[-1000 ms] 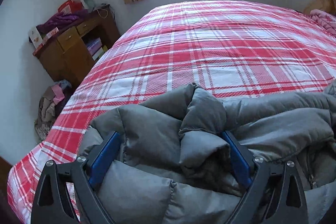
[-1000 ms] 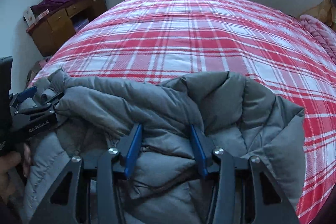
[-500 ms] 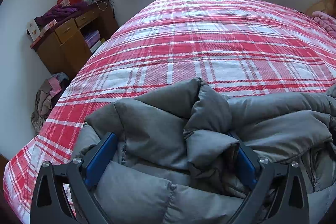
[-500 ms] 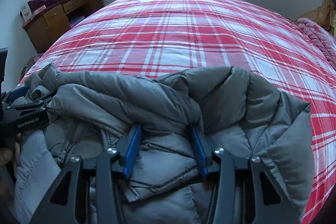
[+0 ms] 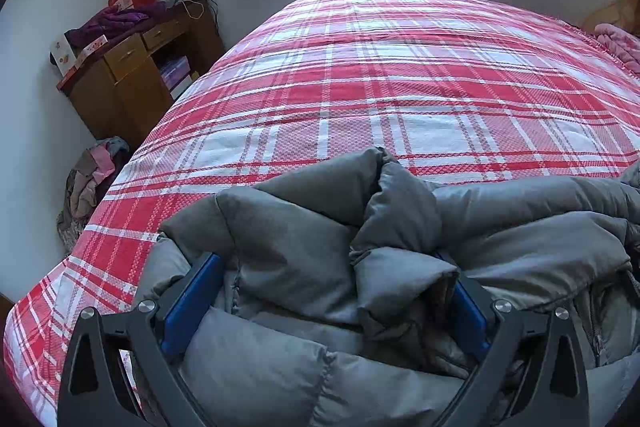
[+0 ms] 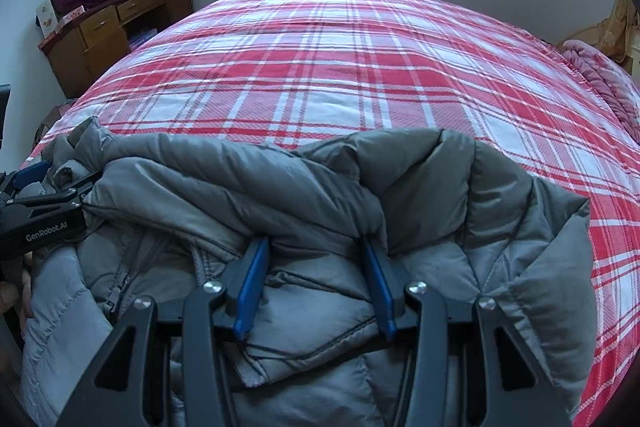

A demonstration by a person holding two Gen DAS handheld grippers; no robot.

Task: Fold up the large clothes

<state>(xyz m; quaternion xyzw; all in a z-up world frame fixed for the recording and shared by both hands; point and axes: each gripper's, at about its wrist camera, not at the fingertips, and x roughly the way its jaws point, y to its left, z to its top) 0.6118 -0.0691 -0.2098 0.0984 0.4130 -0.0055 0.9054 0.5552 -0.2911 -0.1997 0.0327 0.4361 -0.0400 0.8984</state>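
Note:
A grey quilted down jacket (image 5: pixel 304 251) lies bunched at the near edge of the bed; it also fills the lower half of the right wrist view (image 6: pixel 432 195). My left gripper (image 5: pixel 332 287) stands wide, its blue pads on either side of a thick fold at the jacket's left end. My right gripper (image 6: pixel 316 255) is closed on a bunched fold near the jacket's middle, right of the zipper (image 6: pixel 120 287). The left gripper also shows at the left edge of the right wrist view (image 6: pixel 36 187), held by a hand.
The bed has a red and white plaid cover (image 5: pixel 400 87) stretching to the far wall. A wooden desk (image 5: pixel 132 75) with clutter stands at the left, a clothes pile (image 5: pixel 88 183) on the floor below it. A pink blanket (image 6: pixel 600 75) lies at the right edge.
Both grippers have moved forward and slightly up with the jacket. The left jaws have spread a little wider around the fold. The right grip looks unchanged.

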